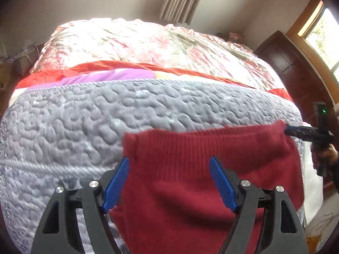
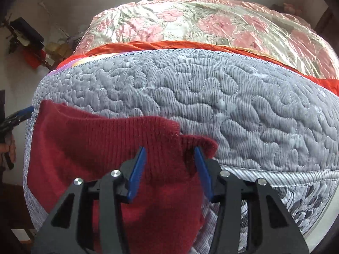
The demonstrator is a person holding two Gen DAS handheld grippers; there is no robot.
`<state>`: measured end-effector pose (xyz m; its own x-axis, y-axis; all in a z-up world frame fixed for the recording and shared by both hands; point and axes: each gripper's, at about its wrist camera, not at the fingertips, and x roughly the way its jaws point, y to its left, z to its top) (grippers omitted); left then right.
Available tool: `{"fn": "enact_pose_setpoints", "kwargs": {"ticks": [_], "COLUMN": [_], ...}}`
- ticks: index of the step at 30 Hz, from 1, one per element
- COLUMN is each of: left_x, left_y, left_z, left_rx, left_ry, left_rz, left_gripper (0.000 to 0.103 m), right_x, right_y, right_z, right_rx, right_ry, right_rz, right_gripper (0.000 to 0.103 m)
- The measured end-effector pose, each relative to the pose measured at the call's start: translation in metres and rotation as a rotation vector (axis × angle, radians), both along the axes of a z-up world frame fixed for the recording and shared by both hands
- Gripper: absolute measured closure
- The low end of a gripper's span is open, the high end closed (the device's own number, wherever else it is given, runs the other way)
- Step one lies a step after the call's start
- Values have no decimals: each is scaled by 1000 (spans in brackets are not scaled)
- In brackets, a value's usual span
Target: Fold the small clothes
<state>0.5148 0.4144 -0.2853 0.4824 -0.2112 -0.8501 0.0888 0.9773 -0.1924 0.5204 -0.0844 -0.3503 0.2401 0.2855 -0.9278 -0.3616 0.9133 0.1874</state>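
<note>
I find the dark red knit garment (image 1: 190,169) lying on the grey quilted bedspread (image 1: 74,127), at the near edge of the bed, ribbed band toward the headboard side. Its cloth looks slightly blurred along the upper hem.

My left gripper (image 1: 169,180) stands with its blue fingers (image 1: 116,182) spread wide apart; the garment's left corner lies between them, and I see no clamping. From the right wrist view, the left gripper's tip (image 2: 25,111) sits at the garment's far left corner.

My right gripper (image 2: 170,172) also has its fingers (image 2: 136,173) apart, straddling the ribbed band near the garment's right corner. The cloth bunches up between them, but the pads do not press it. In the left wrist view, the same gripper (image 1: 296,131) meets the right corner of the hem, with a hand (image 1: 327,150) behind it.

Beyond the bedspread lie a red sheet (image 2: 169,44) and a pink floral satin quilt (image 2: 211,23). A curtain (image 1: 182,0) hangs at the back wall.
</note>
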Motion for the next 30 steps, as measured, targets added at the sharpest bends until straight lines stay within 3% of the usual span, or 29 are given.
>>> {"fn": "enact_pose_setpoints", "kwargs": {"ticks": [2,3,4,5,8,13,21,23,24,25,26,30], "left_x": [23,29,30,33,27,13,11,11,9,4,-1,-43], "left_y": [1,-1,-6,-9,-15,-13,-8,-8,-8,-8,-10,-24], "left_z": [-15,-20,-25,-28,-25,-36,-52,-46,-38,-27,-13,28], "left_rx": [-5,-1,15,39,133,250,229,222,206,196,179,-37], "left_ry": [53,66,70,79,45,58,86,85,67,36,7,-66], "left_rz": [3,-12,-28,-36,-37,-8,36,47,51,51,49,-40], "left_gripper": [28,31,49,65,80,91,91,90,88,78,68,56], "right_x": [-1,-1,-2,-2,-6,-3,-2,-2,-3,-7,-14,-59], "right_y": [1,0,-2,-5,-10,-16,-31,-31,-32,-32,-32,-20], "right_z": [-2,-2,-1,2,6,5,-13,-8,-2,8,19,39], "right_rx": [-3,2,10,26,47,30,42,64,99,128,147,225], "right_ry": [-1,-6,-8,-15,-33,-65,-72,-60,-48,-54,-71,-11], "right_rz": [6,6,5,-2,2,-43,-159,-166,-175,-180,-174,-80], "right_gripper": [62,83,94,95,97,98,97,92,79,66,63,63]}}
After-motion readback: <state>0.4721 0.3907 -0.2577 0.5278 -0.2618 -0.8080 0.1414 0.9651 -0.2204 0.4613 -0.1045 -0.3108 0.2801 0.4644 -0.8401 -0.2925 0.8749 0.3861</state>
